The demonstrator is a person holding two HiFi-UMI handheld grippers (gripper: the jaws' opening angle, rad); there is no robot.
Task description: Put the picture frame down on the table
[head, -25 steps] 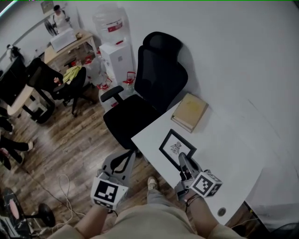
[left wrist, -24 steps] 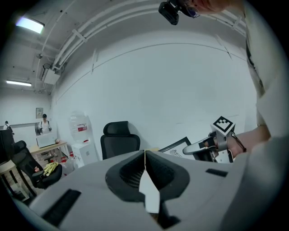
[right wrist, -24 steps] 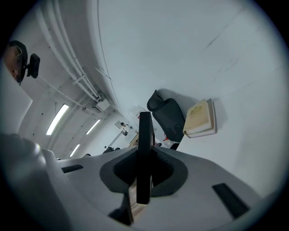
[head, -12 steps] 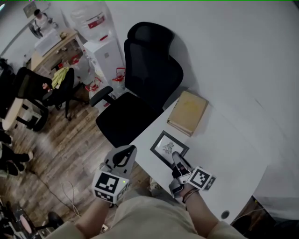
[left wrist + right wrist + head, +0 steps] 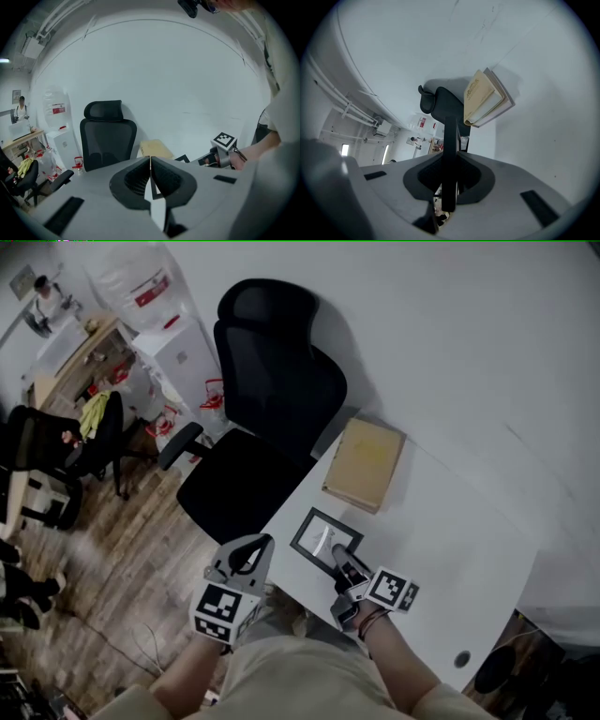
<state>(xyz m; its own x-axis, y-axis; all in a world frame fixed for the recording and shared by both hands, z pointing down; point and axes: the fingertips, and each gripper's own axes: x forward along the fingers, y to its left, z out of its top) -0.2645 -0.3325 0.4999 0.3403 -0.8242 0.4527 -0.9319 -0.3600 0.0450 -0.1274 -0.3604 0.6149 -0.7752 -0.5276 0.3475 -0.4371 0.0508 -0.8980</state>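
A black picture frame (image 5: 323, 540) with a white mat lies near the front left corner of the white table (image 5: 441, 549). My right gripper (image 5: 345, 563) is shut on the frame's near right edge. In the right gripper view the frame (image 5: 450, 154) shows edge-on, a dark bar clamped between the jaws. My left gripper (image 5: 246, 554) hovers off the table's left side, above the floor, jaws shut and empty. The left gripper view shows its closed tips (image 5: 150, 161) and the right gripper's marker cube (image 5: 224, 139) beyond.
A tan book (image 5: 364, 462) lies on the table behind the frame. A black office chair (image 5: 255, 418) stands against the table's left edge. A round hole (image 5: 460, 659) sits near the table's front right. Desks, chairs and a water dispenser (image 5: 164, 324) fill the room at left.
The frame and my right gripper have shifted a little left and up in the view as the head camera moved. The left gripper stays shut beside the table.
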